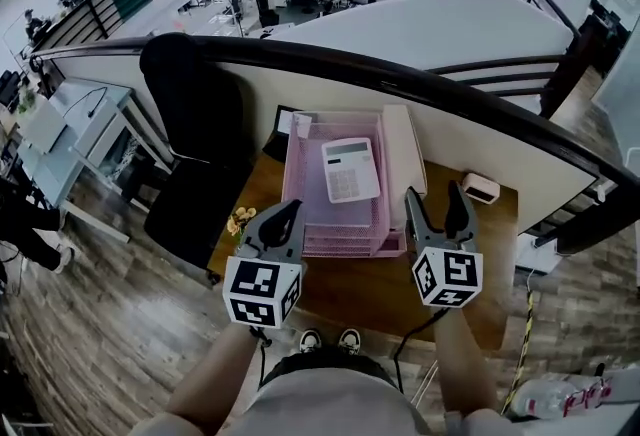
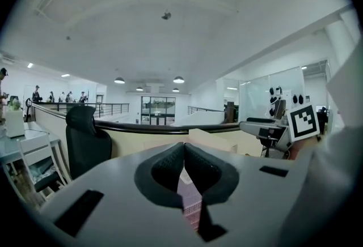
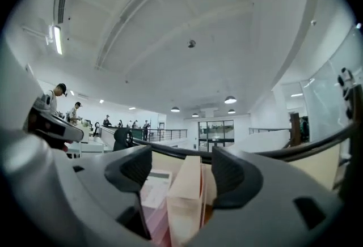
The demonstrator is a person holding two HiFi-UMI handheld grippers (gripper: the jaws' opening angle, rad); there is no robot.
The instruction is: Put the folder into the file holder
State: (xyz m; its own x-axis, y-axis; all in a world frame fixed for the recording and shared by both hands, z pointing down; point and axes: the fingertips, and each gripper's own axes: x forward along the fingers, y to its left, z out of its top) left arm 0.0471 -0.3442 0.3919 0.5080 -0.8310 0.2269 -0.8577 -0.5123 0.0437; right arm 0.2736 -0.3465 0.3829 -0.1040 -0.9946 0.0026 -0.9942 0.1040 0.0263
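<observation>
Black-and-white square markers faced both grippers' cubes, held level before the pink wire-mesh tray (image 1: 312,199). The left gripper (image 2: 183,148) had its jaws together and empty; the right gripper (image 3: 181,171) gaped wide, empty. The beige slab-sided file holder (image 1: 403,159) (folder (image 3: 202,197) orange-edged, at it) stood against the tray's right

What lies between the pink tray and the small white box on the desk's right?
The upright beige file holder, right beside the pink tray, then bare desktop up to the white box; head view.
</observation>
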